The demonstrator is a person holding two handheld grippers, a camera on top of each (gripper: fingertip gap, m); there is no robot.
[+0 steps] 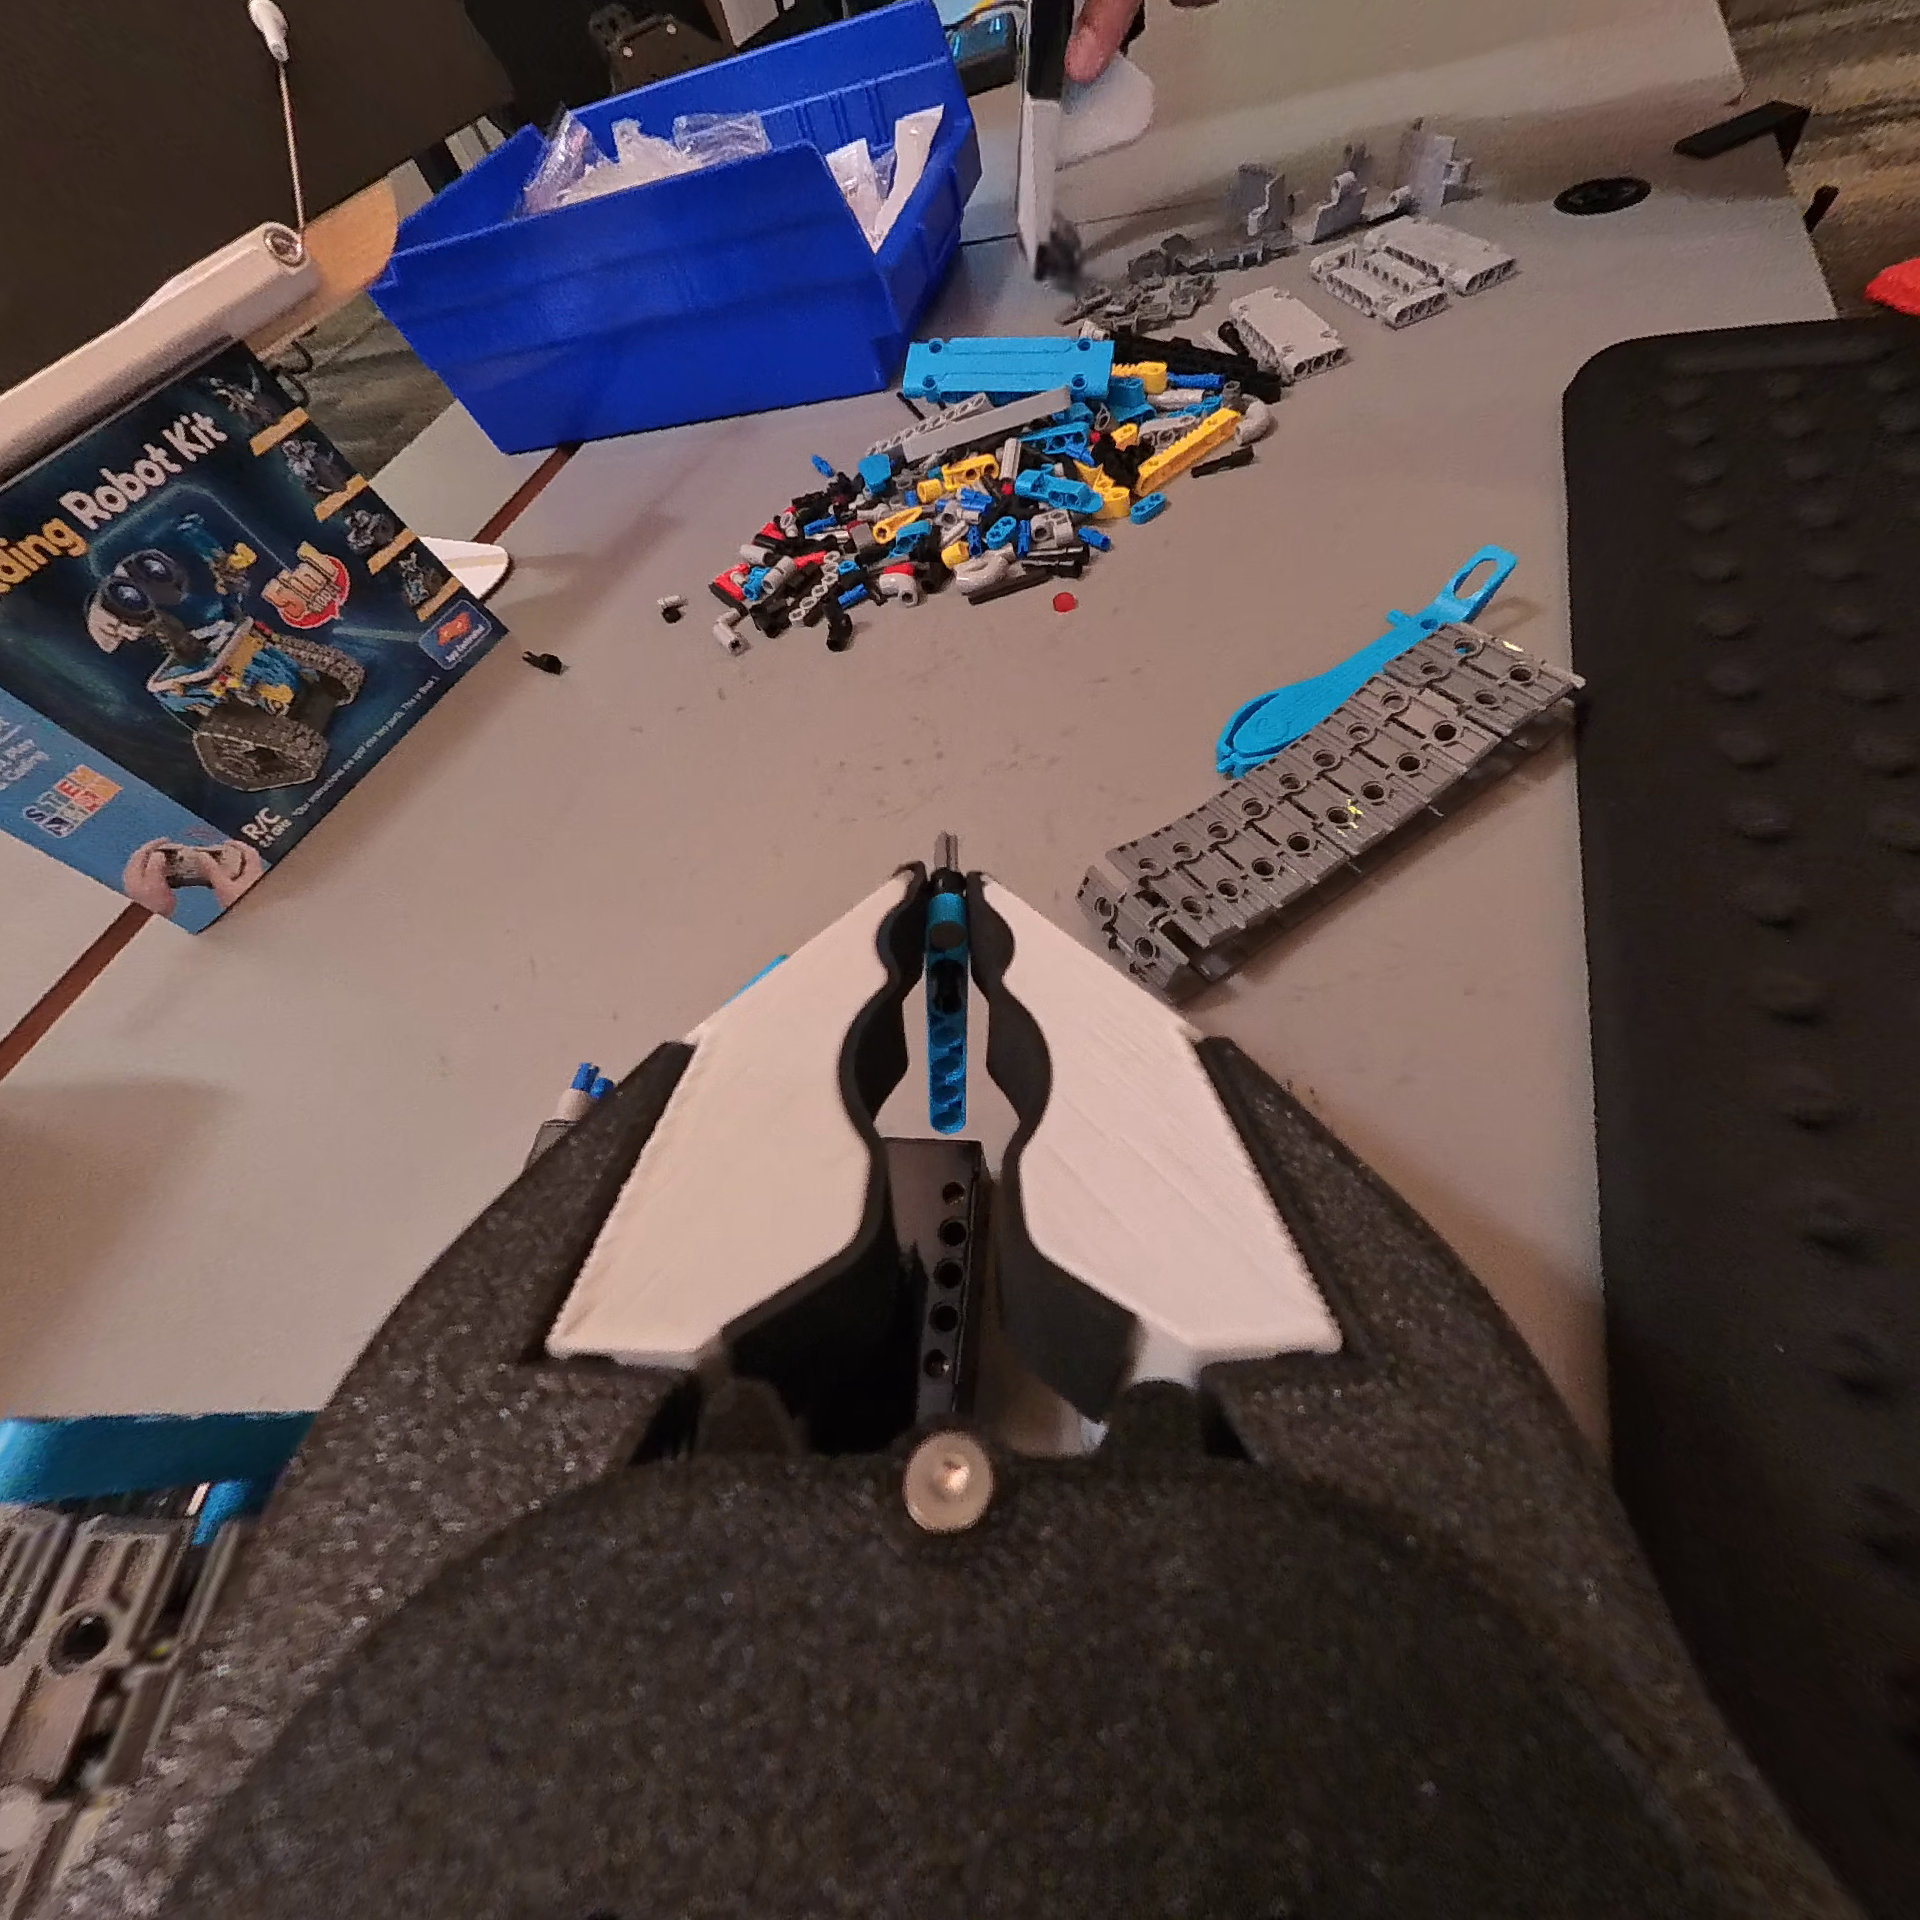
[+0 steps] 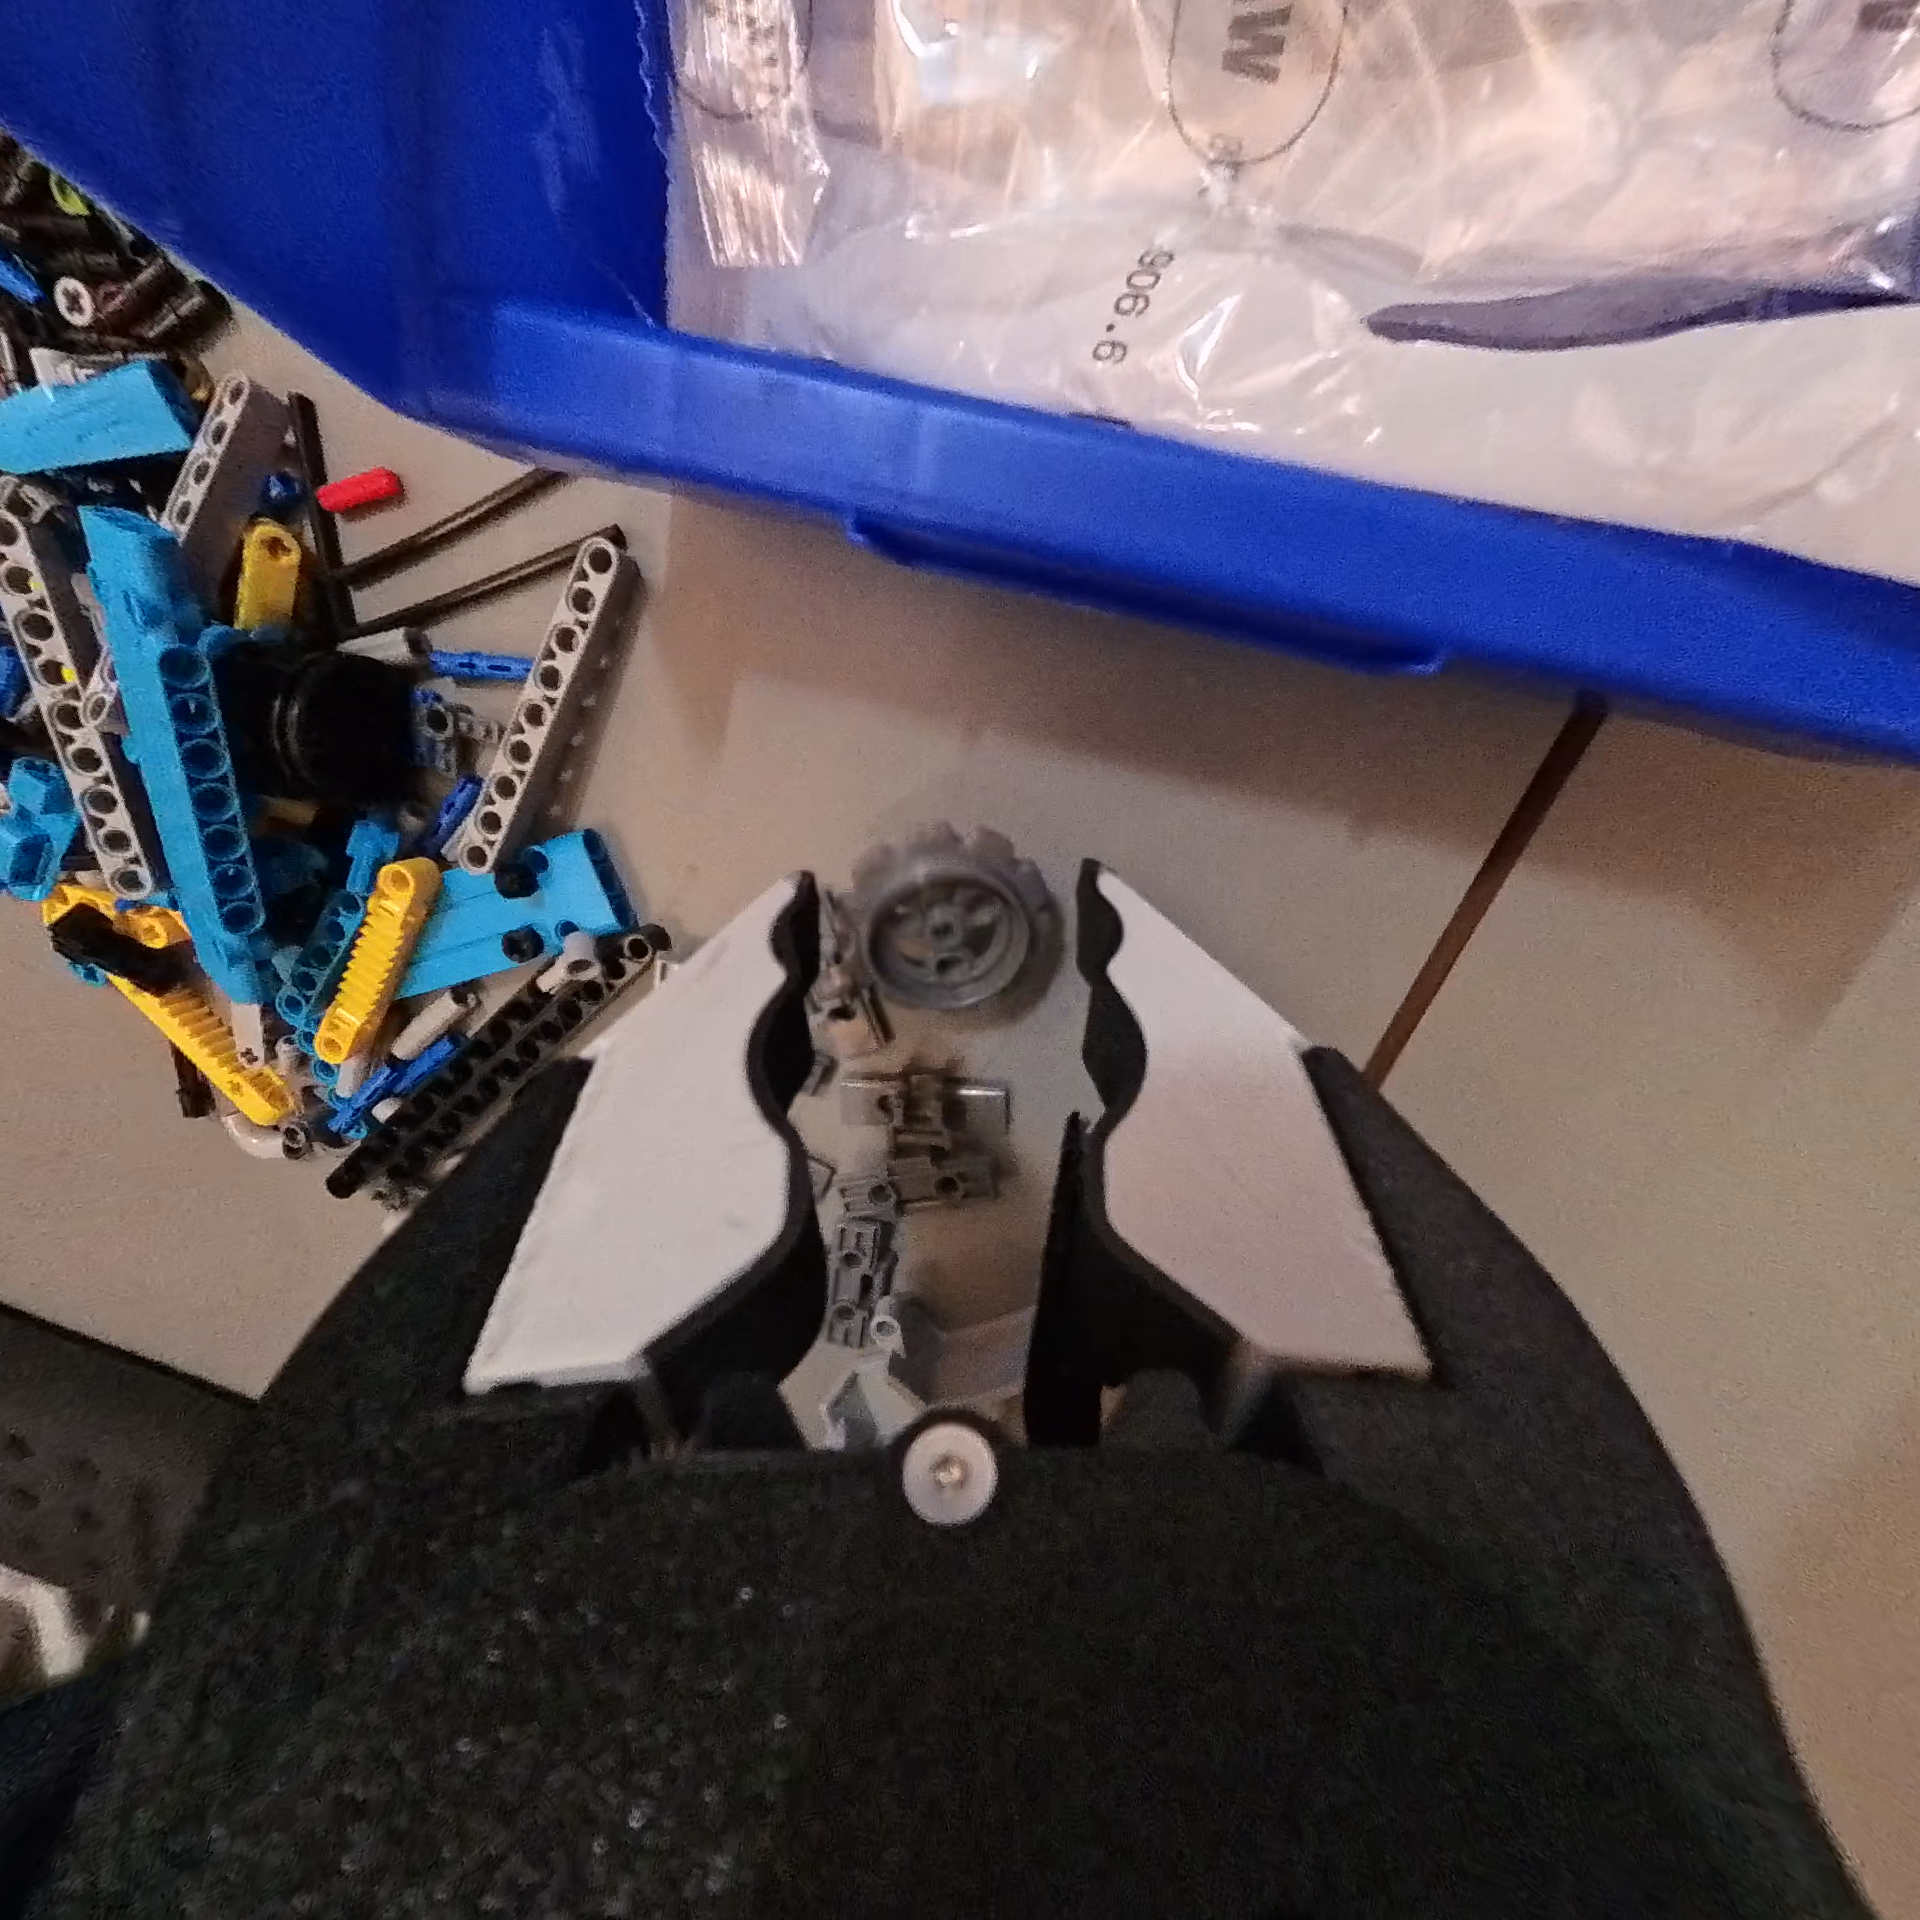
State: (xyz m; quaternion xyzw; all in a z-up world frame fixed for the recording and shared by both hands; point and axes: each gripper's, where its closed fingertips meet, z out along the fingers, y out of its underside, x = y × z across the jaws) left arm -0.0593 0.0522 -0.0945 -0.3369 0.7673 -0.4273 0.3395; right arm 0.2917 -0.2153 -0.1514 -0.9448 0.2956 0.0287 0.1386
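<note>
My left gripper is shut on a blue holed beam, held edge-on above the grey table. A dark pin with a grey axle tip sticks out past the fingertips. My right gripper is open, hovering over a grey toothed wheel and several small grey connectors that lie between its fingers. In the left wrist view the right gripper shows far off, pointing down at the grey small parts, with a hand above it.
A blue bin of plastic bags stands at the back; its rim is just beyond the right gripper. A mixed pile of pieces, a grey track strip, a blue lever tool, grey beams, the kit box and a black mat surround it.
</note>
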